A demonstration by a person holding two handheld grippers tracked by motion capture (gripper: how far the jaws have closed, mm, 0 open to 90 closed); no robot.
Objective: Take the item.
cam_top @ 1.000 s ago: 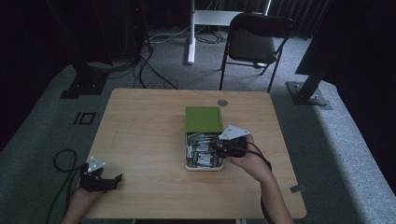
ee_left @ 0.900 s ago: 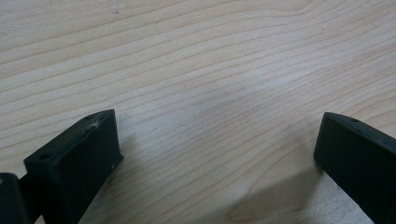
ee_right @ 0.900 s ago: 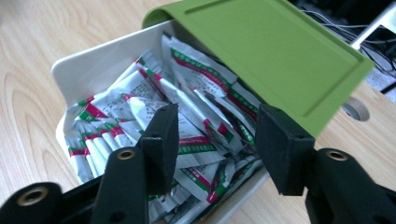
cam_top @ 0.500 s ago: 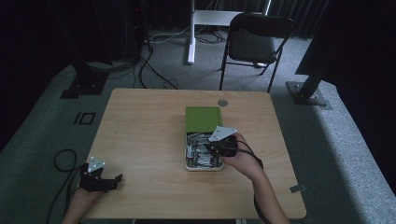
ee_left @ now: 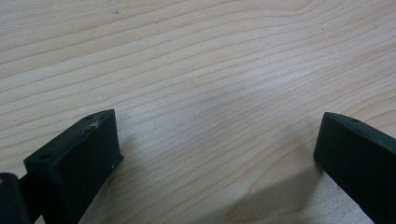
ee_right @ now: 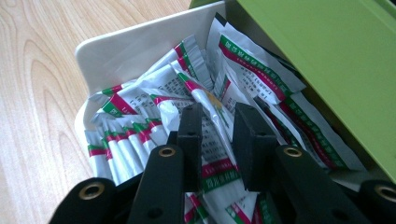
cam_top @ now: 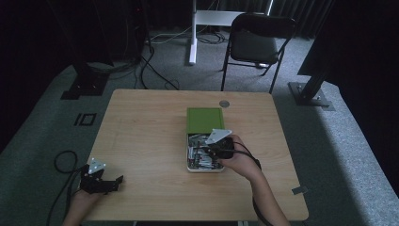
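White box [cam_top: 188,151] w/ green lid [cam_top: 204,120] flipped back sits on wood table [cam_top: 141,136], a bit right of centre; lid lies on the box's far side, hinged edge touching it. Box packed w/ white sachets [ee_right: 140,107], red+green stripes, piled loose.

R gripper [cam_top: 212,151] is over the box, tips down among the sachets, person's hand behind it at the box's right edge. Jaws have just been closing: in the right gripper view they stand narrow w/ one sachet [ee_right: 215,140] between the pads, pads pressing its sides. That sachet is near box middle, on top of the pile, not lifted clear as far as I can tell. Lid [ee_right: 327,60] fills the upper right of that view, box wall [ee_right: 135,42] at upper left.

L gripper [cam_top: 104,183] well apart from box, at table's near-left corner, hand under it, cable trailing off table edge. Left gripper view: jaws wide apart, nothing between, just bare wood [ee_left: 210,93] close below.

Small round grommet [cam_top: 224,103] in tabletop just beyond lid.
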